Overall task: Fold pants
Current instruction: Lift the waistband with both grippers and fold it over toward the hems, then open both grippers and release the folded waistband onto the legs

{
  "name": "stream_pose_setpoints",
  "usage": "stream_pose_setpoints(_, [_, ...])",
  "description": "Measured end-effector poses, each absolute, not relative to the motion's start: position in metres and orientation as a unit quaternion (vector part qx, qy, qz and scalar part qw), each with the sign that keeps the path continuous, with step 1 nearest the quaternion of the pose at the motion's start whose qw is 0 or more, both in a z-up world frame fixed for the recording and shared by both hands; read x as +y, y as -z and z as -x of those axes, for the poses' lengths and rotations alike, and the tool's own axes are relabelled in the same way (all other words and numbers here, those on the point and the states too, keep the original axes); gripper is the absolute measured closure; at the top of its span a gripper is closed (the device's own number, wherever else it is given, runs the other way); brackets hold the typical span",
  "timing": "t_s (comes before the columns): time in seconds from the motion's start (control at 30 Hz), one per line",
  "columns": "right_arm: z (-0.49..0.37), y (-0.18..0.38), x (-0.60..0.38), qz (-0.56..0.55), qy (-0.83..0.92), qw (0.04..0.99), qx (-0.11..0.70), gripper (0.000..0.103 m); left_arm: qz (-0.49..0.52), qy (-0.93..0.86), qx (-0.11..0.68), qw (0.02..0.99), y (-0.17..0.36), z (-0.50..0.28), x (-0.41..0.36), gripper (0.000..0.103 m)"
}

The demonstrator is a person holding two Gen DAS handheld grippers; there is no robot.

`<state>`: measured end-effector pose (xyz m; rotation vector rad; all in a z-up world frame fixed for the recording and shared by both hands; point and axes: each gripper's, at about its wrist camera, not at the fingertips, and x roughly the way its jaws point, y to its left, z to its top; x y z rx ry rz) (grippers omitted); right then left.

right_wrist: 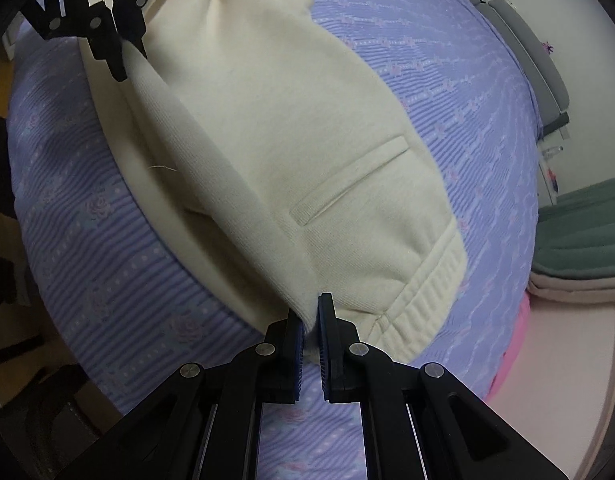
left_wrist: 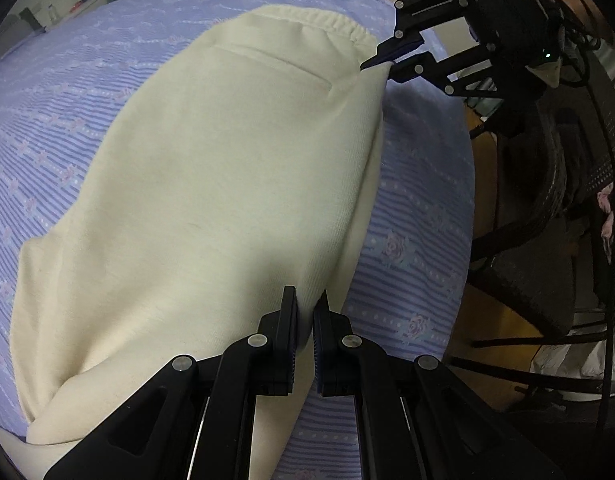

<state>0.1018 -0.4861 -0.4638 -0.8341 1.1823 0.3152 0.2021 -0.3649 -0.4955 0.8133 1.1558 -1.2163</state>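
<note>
— While we look along the left gripper (left_wrist: 306,312), what do we get that the other camera misses?

— We see its two black fingers pinched together on a folded edge of the cream pants (left_wrist: 211,168), down near the leg end. Far up on the right, the right gripper (left_wrist: 381,63) bites the waistband corner, its blue pads closed on the cloth. Only this view shows the dark woven chair (left_wrist: 547,240) and the wooden floor beside the bed.

— And from the right wrist?

— At the upper left the left gripper (right_wrist: 121,46) appears small, clamped on the far end of the pants (right_wrist: 275,120). Close to us, the right gripper (right_wrist: 310,316) is closed on the fold beside the ribbed elastic waistband. Only here do we see the green folded blanket (right_wrist: 579,236) and the pink sheet edge (right_wrist: 511,344) at the right.

— Where do the pants lie?

— Folded lengthwise on the bedspread (right_wrist: 447,80), along its near edge, with the welt pocket facing up.

— Textures?

— The pants are a soft, fleecy knit. The bedspread is lilac, finely striped, with rows of small roses and dots.
</note>
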Motion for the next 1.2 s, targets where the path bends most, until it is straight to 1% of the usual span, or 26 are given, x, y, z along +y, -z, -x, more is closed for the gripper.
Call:
stream_pose_setpoints(0.23, [-0.086,0.483,-0.483,0.381,-0.139,0.737,0.541,0.096,-0.363,0.519,0.491,0.598,0.509,-0.19,-0.364,0.094])
stream_pose_setpoints(0.4, [-0.096,0.505,-0.484,0.366,-0.129,0.735,0.556,0.095,-0.369,0.517,0.481,0.605,0.523,-0.188,-0.362,0.093])
stream_pose_setpoints(0.47, [-0.097,0.51,-0.483,0.37,-0.129,0.733,0.556,0.094,-0.371,0.517,0.471,0.611,0.525,-0.186,-0.358,0.091])
stream_pose_setpoints(0.53, [-0.097,0.513,-0.479,0.381,-0.123,0.733,0.55,0.094,-0.368,0.515,0.467,0.618,0.523,-0.184,-0.356,0.088])
stream_pose_setpoints(0.57, [-0.097,0.513,-0.478,0.384,-0.122,0.733,0.547,0.091,-0.365,0.514,0.467,0.62,0.521,-0.184,-0.355,0.083])
stream_pose_setpoints(0.6, [-0.096,0.512,-0.476,0.389,-0.122,0.733,0.545,0.089,-0.36,0.514,0.468,0.622,0.518,-0.183,-0.354,0.074])
stream_pose_setpoints(0.63, [-0.093,0.51,-0.475,0.393,-0.121,0.733,0.542,0.087,-0.357,0.514,0.469,0.624,0.517,-0.18,-0.354,0.07])
stream_pose_setpoints(0.67, [-0.09,0.507,-0.473,0.395,-0.12,0.734,0.539,0.081,-0.353,0.515,0.467,0.627,0.513,-0.178,-0.352,0.063])
stream_pose_setpoints(0.7, [-0.088,0.505,-0.472,0.395,-0.12,0.735,0.538,0.072,-0.349,0.516,0.462,0.631,0.507,-0.175,-0.35,0.058])
stream_pose_setpoints(0.73, [-0.084,0.501,-0.471,0.393,-0.12,0.735,0.538,0.067,-0.348,0.516,0.459,0.635,0.504,-0.169,-0.349,0.056])
stream_pose_setpoints(0.77, [-0.081,0.499,-0.469,0.394,-0.119,0.736,0.537,0.06,-0.346,0.515,0.454,0.639,0.499,-0.165,-0.347,0.054])
stream_pose_setpoints(0.8, [-0.077,0.495,-0.468,0.397,-0.115,0.737,0.535,0.056,-0.345,0.514,0.451,0.643,0.493,-0.16,-0.343,0.054])
stream_pose_setpoints(1.0, [-0.053,0.459,-0.454,0.375,-0.085,0.762,0.52,0.056,-0.319,0.483,0.447,0.682,0.455,-0.148,-0.309,0.054])
stream_pose_setpoints(1.2, [-0.031,0.39,-0.42,0.298,-0.056,0.814,0.495,0.056,-0.284,0.412,0.458,0.734,0.397,-0.146,-0.258,0.054])
